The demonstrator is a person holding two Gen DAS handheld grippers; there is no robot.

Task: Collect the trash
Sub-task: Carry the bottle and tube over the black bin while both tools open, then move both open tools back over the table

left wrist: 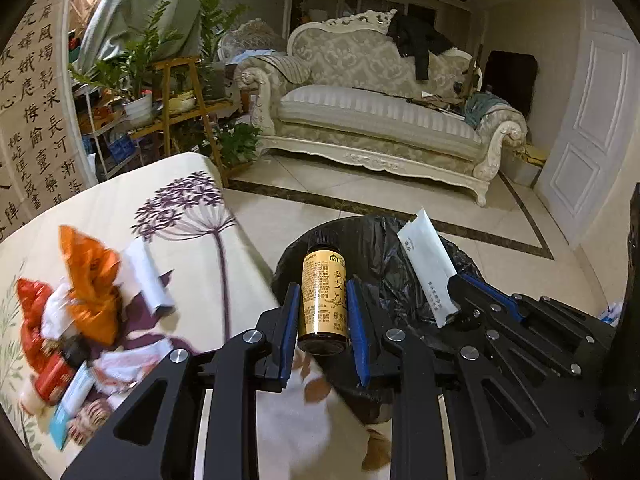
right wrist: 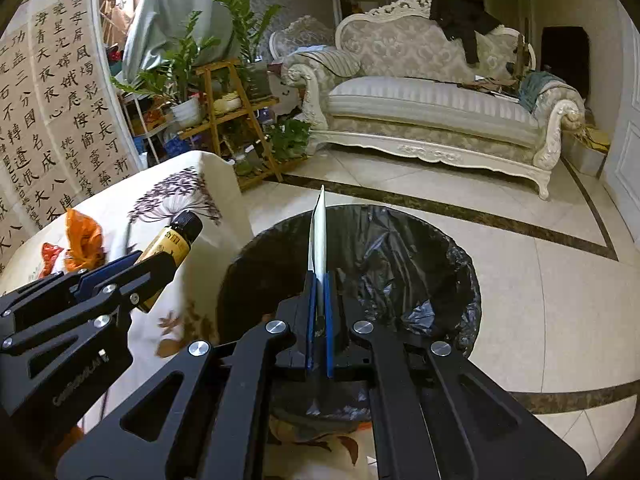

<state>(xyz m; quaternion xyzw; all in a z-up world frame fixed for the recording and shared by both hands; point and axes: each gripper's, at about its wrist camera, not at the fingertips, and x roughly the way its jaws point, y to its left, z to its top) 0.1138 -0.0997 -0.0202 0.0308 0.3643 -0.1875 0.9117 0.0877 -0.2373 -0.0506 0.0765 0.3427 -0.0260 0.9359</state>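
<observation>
The left gripper (left wrist: 323, 312) pinches a small brown bottle (left wrist: 322, 300) with a gold label, at the rim of the bin (right wrist: 460, 256) lined with a black bag. At its three o'clock, the right gripper (right wrist: 319, 312), pressed together, pinches a flat white packet (right wrist: 319, 236) above the bin. More trash (left wrist: 80, 312) lies on the table (left wrist: 188, 248) at nine o'clock.

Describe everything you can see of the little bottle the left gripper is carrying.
The bottle is small, dark brown and looks like glass, with a black screw cap still on and a gold label printed with dark Chinese text. It stands roughly upright along the left gripper, clamped at its lower body between the blue pads, cap pointing away from the camera. It hangs over the near rim of the black-lined trash bin, beside the table edge. Only the pads touch it.
</observation>
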